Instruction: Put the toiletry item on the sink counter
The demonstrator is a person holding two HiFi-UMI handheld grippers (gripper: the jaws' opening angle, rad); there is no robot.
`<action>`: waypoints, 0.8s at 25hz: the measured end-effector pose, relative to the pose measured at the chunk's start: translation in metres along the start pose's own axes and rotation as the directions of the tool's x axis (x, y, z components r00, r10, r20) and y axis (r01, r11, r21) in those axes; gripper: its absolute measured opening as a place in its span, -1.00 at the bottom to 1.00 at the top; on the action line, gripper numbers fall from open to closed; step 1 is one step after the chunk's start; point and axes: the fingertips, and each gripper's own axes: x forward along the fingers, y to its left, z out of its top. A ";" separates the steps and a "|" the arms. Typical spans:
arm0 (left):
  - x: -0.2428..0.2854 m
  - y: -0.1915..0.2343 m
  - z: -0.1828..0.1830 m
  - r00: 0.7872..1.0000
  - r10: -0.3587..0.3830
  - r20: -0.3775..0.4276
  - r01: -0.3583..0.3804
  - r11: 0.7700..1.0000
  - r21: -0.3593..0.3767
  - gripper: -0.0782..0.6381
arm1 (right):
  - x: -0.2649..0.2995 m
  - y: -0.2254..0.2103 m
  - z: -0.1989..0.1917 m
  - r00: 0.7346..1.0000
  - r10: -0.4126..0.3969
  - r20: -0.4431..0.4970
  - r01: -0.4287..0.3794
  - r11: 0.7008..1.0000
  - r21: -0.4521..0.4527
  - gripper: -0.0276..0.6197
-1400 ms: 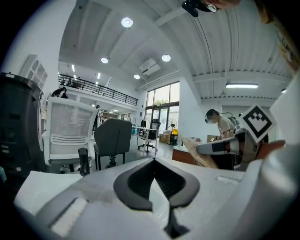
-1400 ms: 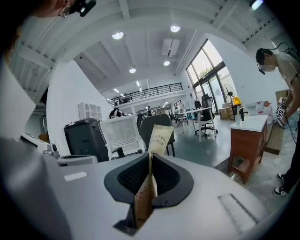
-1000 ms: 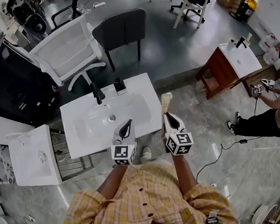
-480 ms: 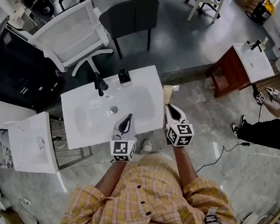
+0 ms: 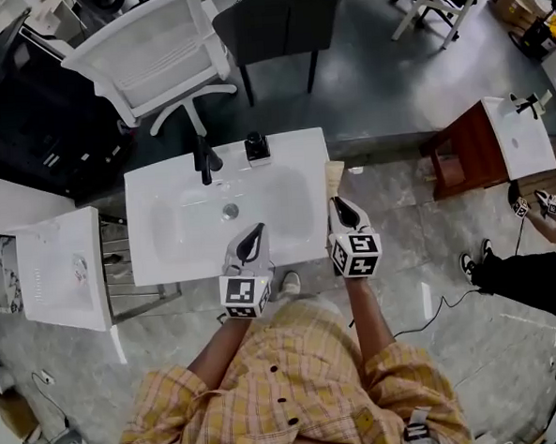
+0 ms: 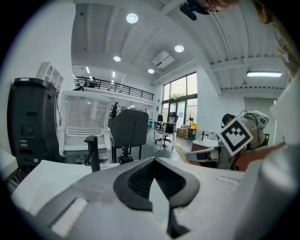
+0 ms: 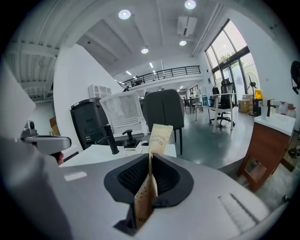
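Note:
My right gripper [image 5: 337,203] is shut on a beige toothbrush packet [image 5: 334,177], which stands upright between the pads [image 7: 161,138]. It hovers at the right edge of the white sink counter [image 5: 168,261], level with the basin. In the right gripper view my right gripper [image 7: 150,157] points toward the black faucet [image 7: 109,138] and the black soap dispenser [image 7: 128,138]. My left gripper [image 5: 255,232] hovers over the counter's front edge, shut and holding nothing. In the left gripper view my left gripper [image 6: 153,164] faces the faucet [image 6: 93,152].
A white mesh office chair [image 5: 146,55] and a dark chair [image 5: 280,24] stand behind the sink. A second white sink unit [image 5: 55,267] is at the left and a wooden vanity [image 5: 499,142] at the right. A person [image 5: 534,266] sits on the floor far right.
The view has shifted, so the sink now sits a little more centred. The right gripper with the packet has come closer to the counter's right edge. Neither gripper's jaws have changed.

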 end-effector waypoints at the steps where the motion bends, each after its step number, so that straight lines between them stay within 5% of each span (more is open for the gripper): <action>1: 0.001 0.001 -0.001 1.000 0.004 -0.002 -0.004 1.000 -0.002 -0.78 | 0.005 -0.001 -0.002 1.000 0.003 -0.009 -0.003 1.000 -0.003 -0.83; 20: -0.005 0.016 -0.017 0.998 0.051 -0.044 -0.052 0.998 -0.022 -0.78 | 0.089 -0.027 -0.069 0.976 0.006 -0.217 -0.016 0.999 -0.048 -0.83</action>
